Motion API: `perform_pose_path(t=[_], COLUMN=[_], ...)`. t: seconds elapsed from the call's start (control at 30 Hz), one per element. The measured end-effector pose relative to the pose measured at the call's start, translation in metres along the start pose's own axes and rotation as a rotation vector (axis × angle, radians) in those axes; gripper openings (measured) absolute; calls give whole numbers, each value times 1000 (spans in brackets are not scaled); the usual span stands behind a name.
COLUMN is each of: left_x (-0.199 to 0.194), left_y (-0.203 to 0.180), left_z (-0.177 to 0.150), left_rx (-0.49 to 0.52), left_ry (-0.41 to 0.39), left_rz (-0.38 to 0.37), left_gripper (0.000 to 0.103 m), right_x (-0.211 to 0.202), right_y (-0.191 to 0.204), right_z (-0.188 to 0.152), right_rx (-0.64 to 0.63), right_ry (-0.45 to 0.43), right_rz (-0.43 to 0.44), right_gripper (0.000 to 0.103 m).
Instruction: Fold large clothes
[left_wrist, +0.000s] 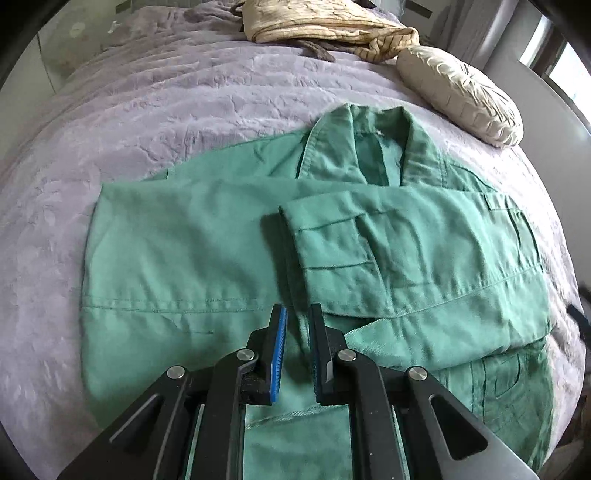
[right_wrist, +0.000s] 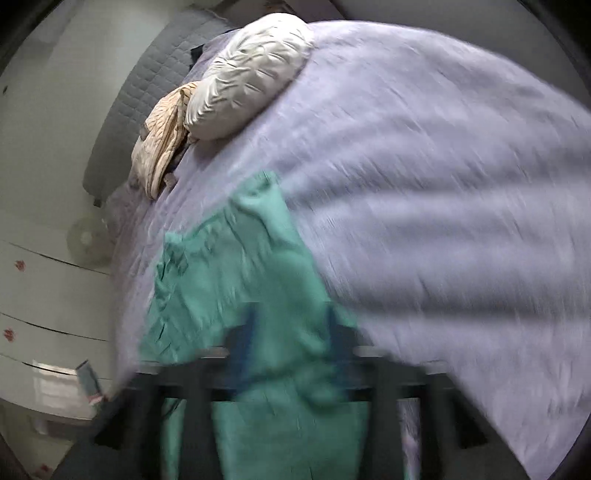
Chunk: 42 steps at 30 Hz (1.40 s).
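Observation:
A green collared jacket (left_wrist: 221, 251) lies on the lilac bedspread (left_wrist: 147, 110), collar toward the far side, both sleeves folded across its front. My left gripper (left_wrist: 297, 314) hovers over the jacket's lower middle with a narrow gap between its blue pads, holding nothing. In the blurred right wrist view the jacket (right_wrist: 236, 280) runs from the lower middle toward the left. My right gripper (right_wrist: 291, 328) is over the jacket's edge with its fingers wide apart and green cloth showing between them; whether it touches the cloth I cannot tell.
A cream round cushion (left_wrist: 461, 92) and a rumpled beige striped cloth (left_wrist: 321, 26) lie at the far end of the bed. They also show in the right wrist view, the cushion (right_wrist: 247, 74) beside the cloth (right_wrist: 162, 140). White drawers (right_wrist: 48, 288) stand left of the bed.

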<state>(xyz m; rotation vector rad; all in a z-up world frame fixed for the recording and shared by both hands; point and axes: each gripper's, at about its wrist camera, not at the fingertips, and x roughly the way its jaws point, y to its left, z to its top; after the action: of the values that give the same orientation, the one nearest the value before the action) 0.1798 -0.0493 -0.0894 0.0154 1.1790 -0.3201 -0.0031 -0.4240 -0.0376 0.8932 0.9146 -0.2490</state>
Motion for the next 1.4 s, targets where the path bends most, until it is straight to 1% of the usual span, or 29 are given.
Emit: perform_pose_path(t=[0.07,0.13,0.17,0.23,0.27,0.3,0.33,0.37,0.4,0.47,0.5,0.53,0.57,0.63,0.67,0.73,0.8,0.87,1.03,1.13,1.3,1.4], left_x=[-3,-1,2,14,21,29,33,32,31,27,25,22,19,11,6,-3,-12,-18,-31,-39,-53,-63], left_y=[3,-2,-4,-7,-7,-6,-3,1,4,11,16,20,24,29,30,31,33,35,36,34,30,28], left_z=[1,3,3,-1,-4,-8,-11,-13,-14,-15,-16,-18,-20,-25,-28,-35,-42,-48,-70,-82,-99,-107], left_rx=[0,1,3,14,23,31,32,27,21,20,17,12,9,15,19,19,7,-8,-25,-20,-1,-1], left_ry=[-11,-17,-13,8,23,39,43,32,31,44,49,54,58,58,55,56,73,90,133,163,185,187], left_rz=[-4,-8,-6,13,36,63,72,61,60,106,114,113,115,136,146,156,150,147,152,139,134,113], left_gripper=[14,14,14,14,14,14,14,14,14,14,14,14,14,14,14,14,14,14,14,14,14,14], right_x=[20,45,53,75,84,94,98,99,98,89,82,75,68,52,46,40,31,24,14,10,4,1], right_y=[12,24,30,34,33,28,22,17,12,2,0,0,0,1,4,10,19,27,33,36,35,38], right_z=[22,38,40,38,36,33,30,29,29,30,31,30,29,21,16,4,-11,-26,-61,-80,-99,-111], right_rx=[-19,-51,-76,-117,-127,-135,-142,-148,-149,-118,-107,-109,-111,-103,-107,-118,-132,-141,-122,-117,-87,-80], right_ry=[6,38,52,93,110,127,133,129,120,115,110,103,100,97,99,112,124,136,202,224,259,281], right_rz=[15,6,-5,-56,-90,-129,-156,-168,-180,-172,-185,-209,-210,-188,-182,-175,-172,-168,-147,-159,-162,-165], right_gripper=[59,51,44,41,38,30,26,14,10,10,15,16,16,16,18,26,43,53,53,54,55,55])
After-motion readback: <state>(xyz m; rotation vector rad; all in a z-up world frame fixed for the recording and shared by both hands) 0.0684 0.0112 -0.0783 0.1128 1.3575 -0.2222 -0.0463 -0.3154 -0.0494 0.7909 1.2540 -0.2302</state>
